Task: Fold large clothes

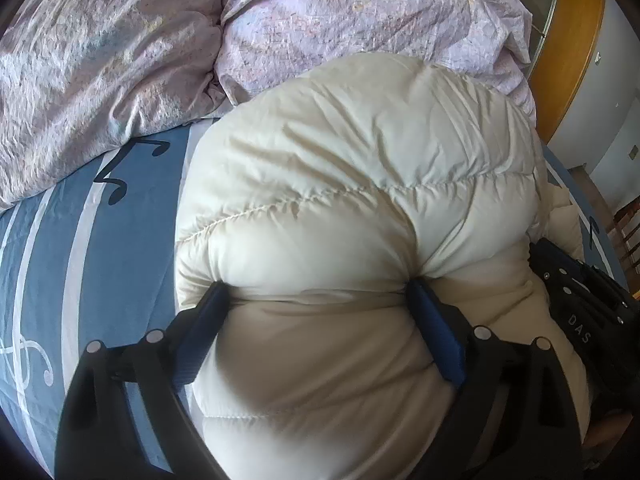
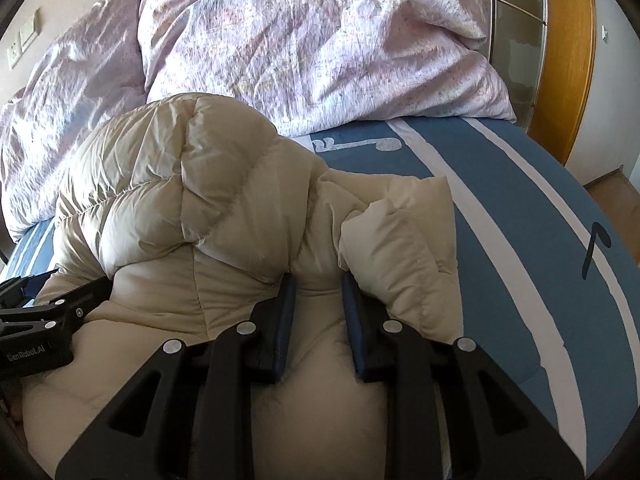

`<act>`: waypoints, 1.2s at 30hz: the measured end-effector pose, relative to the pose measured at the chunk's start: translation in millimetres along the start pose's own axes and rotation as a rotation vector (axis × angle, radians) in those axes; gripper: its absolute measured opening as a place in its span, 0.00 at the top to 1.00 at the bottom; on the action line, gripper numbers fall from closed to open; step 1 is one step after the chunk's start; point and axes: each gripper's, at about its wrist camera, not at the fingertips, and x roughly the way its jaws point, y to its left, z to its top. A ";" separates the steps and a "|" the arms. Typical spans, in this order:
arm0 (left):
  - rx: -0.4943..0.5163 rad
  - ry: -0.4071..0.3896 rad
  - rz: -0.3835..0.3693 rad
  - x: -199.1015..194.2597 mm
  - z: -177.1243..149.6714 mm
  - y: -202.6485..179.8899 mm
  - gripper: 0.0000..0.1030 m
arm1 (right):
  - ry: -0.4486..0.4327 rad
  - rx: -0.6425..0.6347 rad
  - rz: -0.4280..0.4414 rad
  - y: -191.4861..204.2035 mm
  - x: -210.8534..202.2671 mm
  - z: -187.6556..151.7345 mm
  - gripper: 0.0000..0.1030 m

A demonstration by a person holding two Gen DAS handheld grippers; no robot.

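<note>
a cream puffy down jacket lies bunched in a thick mound on the bed, resting on a blue sheet with pale stripes and black music notes. from my left wrist view, my left gripper has its two blue-padded fingers spread wide, one on each side of a fat roll of the jacket; the padding bulges between them, but i cannot tell whether the pads press on it. from my right wrist view, my right gripper has its fingers drawn close together with a narrow fold of the jacket pinched between the pads, near a puffed sleeve or collar end that sticks out toward the sheet. the two grippers sit just beside each other on the near edge of the mound. behind the jacket, a crumpled lilac duvet is heaped across the far side of the bed. a wooden door frame stands beyond the bed's right corner.
</note>
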 end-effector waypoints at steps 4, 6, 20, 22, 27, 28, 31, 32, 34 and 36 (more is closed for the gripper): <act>-0.009 -0.013 0.004 0.4 -1.6 0.9 0.10 | -0.011 0.005 0.006 -1.2 -0.2 -1.3 0.75; -0.012 -0.017 0.008 1.0 -2.3 0.5 0.09 | -0.012 0.008 0.009 -1.9 -0.4 -1.4 0.75; -0.038 -0.024 0.007 4.6 -4.1 5.1 0.04 | -0.013 0.005 0.006 -1.1 -0.5 -1.4 0.74; -0.040 -0.024 0.005 5.0 -4.1 5.6 0.04 | -0.013 0.005 0.006 -1.1 -0.4 -1.7 0.74; -0.046 -0.023 -0.001 6.3 -4.0 7.7 0.03 | -0.014 0.006 0.005 -1.0 -0.2 -2.2 0.74; -0.047 -0.024 -0.001 6.5 -3.9 8.0 0.03 | -0.014 0.006 0.006 -0.9 0.0 -2.2 0.74; -0.049 -0.024 -0.003 7.2 -4.4 7.8 0.02 | -0.014 0.005 0.005 -1.0 -0.1 -2.3 0.74; -0.050 -0.024 -0.003 7.4 -4.3 7.9 0.02 | -0.014 0.004 0.004 -0.9 -0.1 -2.3 0.74; -0.052 -0.024 -0.006 7.7 -4.3 8.5 0.02 | -0.014 0.005 0.003 -1.4 -0.4 -2.5 0.74; -0.053 -0.026 -0.007 7.8 -4.6 9.0 0.02 | -0.014 0.004 0.002 -1.0 -0.6 -2.1 0.74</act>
